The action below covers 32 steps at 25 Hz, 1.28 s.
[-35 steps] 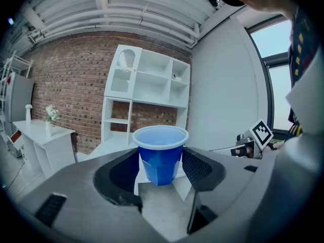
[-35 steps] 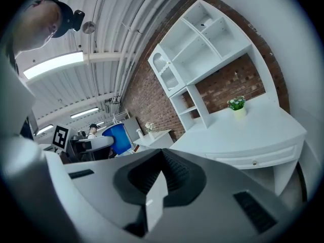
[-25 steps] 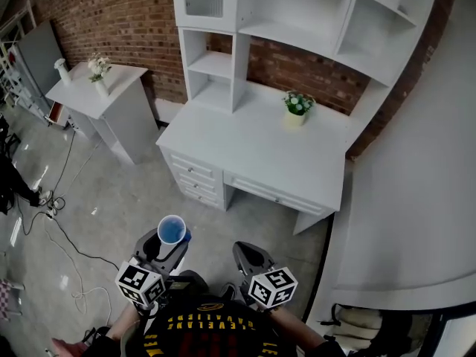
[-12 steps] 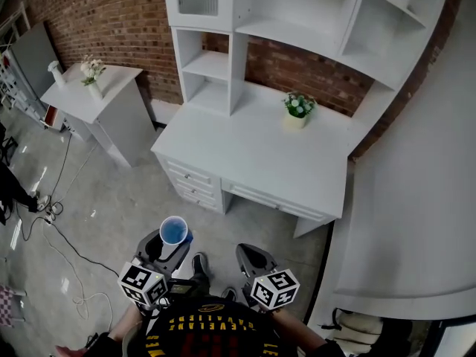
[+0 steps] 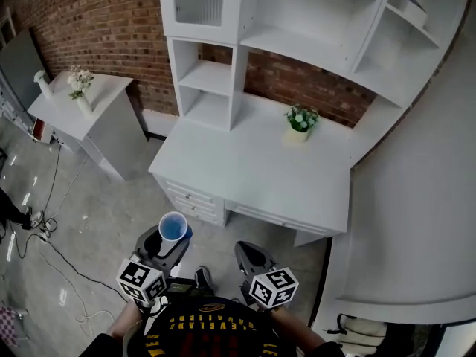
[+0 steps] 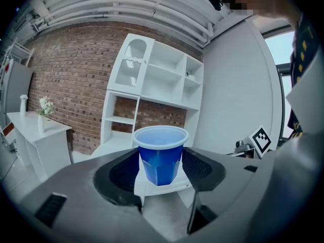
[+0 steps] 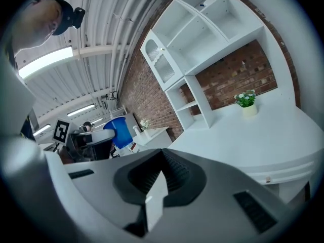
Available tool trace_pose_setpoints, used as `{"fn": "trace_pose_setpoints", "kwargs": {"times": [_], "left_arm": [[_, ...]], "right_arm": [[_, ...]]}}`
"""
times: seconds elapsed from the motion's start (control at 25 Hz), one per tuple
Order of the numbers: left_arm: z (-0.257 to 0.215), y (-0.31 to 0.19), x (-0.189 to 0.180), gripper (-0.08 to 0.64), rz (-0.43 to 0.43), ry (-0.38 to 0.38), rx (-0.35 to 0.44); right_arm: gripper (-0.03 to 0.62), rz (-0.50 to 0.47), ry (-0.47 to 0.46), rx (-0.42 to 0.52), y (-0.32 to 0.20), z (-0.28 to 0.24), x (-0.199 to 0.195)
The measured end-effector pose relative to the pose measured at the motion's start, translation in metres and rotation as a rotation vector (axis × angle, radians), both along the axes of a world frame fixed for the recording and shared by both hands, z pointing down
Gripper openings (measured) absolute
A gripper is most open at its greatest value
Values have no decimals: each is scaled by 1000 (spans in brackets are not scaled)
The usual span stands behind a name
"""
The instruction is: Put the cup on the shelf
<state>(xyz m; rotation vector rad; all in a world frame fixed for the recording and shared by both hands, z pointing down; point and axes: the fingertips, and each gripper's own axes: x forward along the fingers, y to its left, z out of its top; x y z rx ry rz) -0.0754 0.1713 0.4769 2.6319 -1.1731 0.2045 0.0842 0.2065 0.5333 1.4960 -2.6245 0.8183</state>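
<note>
Seen from the head view, a person stands on a grey concrete floor (image 5: 89, 214) short of a white worktop (image 5: 253, 173), holding the left gripper (image 5: 172, 238) with a blue plastic cup (image 5: 172, 227) upright between its jaws, round mouth facing up and well apart from the furniture. The right gripper (image 5: 250, 254) hangs just beside it, a cube of black-and-white square markers at its rear. A white shelf unit (image 5: 212, 76) of open box-shaped compartments rises from the back of the worktop against a red brick wall (image 5: 111, 21), and a small potted plant (image 5: 300, 119) with white flowers sits on the flat top near the wall. To the left stands a separate white cabinet (image 5: 97, 110) carrying a vase of flowers (image 5: 79, 89); thin cables (image 5: 52, 229) trail over the floor. In the left gripper view, the dark ribbed jaws are closed on the lower, faceted part of the cup, whose smooth rolled rim stands clear above them and whose base rests on the white pads. In the right gripper view, the two white pads meet edge to edge within the ribbed black recess with nothing between them, and the cup shows at the far left, off the worktop.
</note>
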Motion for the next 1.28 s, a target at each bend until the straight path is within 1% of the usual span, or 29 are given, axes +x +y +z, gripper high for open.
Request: {"fn": "trace_pose_setpoints", "kwargs": {"times": [0.2,0.32,0.56,0.76,0.88,1.08,1.28], "left_arm": [[1,-38,-31,268,10,12,-1],[8,-55,-50,268,19,7,-5],[21,-85,-78,269,14,3,-23],[27,-112,-79,268,13,12,-37],[29,-127,-75,268,10,8,-31],[25,-157,-78,268,-42,-9,-20],[13,-198,-63,268,-79,-12,1]], "right_arm": [[3,10,11,-3,-36,-2,-31],[3,20,18,1,-53,-1,-49],[3,38,26,0,-83,-2,-67],[3,29,45,-11,-109,1,-70],[3,17,45,-16,-126,8,-70],[3,-16,35,6,-166,4,-63],[3,-55,25,32,-216,-7,-49]]}}
